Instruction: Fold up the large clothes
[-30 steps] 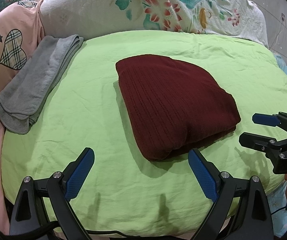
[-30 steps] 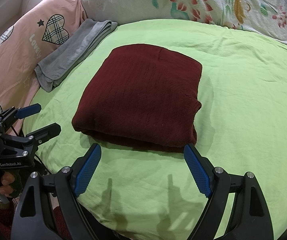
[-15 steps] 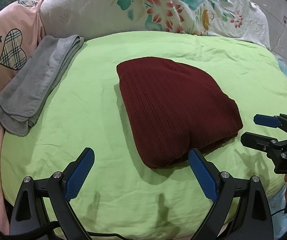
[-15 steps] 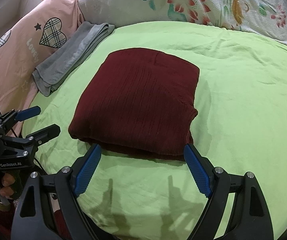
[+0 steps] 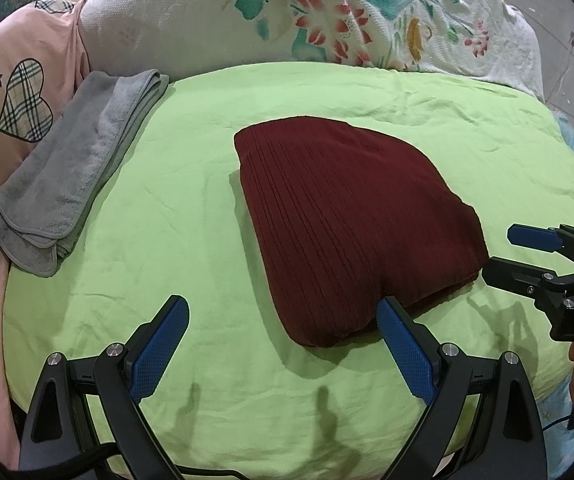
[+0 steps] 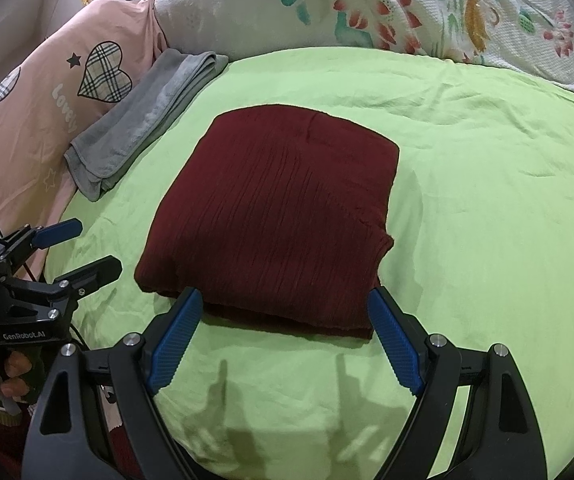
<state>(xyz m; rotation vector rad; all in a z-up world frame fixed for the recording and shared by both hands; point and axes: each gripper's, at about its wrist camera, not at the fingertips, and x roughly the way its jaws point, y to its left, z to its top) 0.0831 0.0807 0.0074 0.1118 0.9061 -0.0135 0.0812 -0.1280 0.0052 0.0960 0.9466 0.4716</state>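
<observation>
A dark red ribbed sweater (image 5: 351, 216) lies folded into a thick rectangle in the middle of the green bed sheet (image 5: 191, 216); it also shows in the right wrist view (image 6: 283, 212). My left gripper (image 5: 283, 320) is open and empty, just short of the sweater's near left corner. My right gripper (image 6: 285, 316) is open and empty, its fingers level with the sweater's near folded edge. The right gripper also shows at the right of the left wrist view (image 5: 499, 252), and the left gripper at the left of the right wrist view (image 6: 95, 248).
A folded grey towel (image 5: 75, 168) lies at the sheet's left edge. A pink pillow with a plaid heart (image 5: 11, 108) lies left of it. A white floral quilt (image 5: 327, 16) is piled at the back. The sheet's front edge (image 5: 247, 460) drops off below the grippers.
Both grippers have moved forward toward the sweater's near edge. The sweater lies as before, and both grippers stay open.
</observation>
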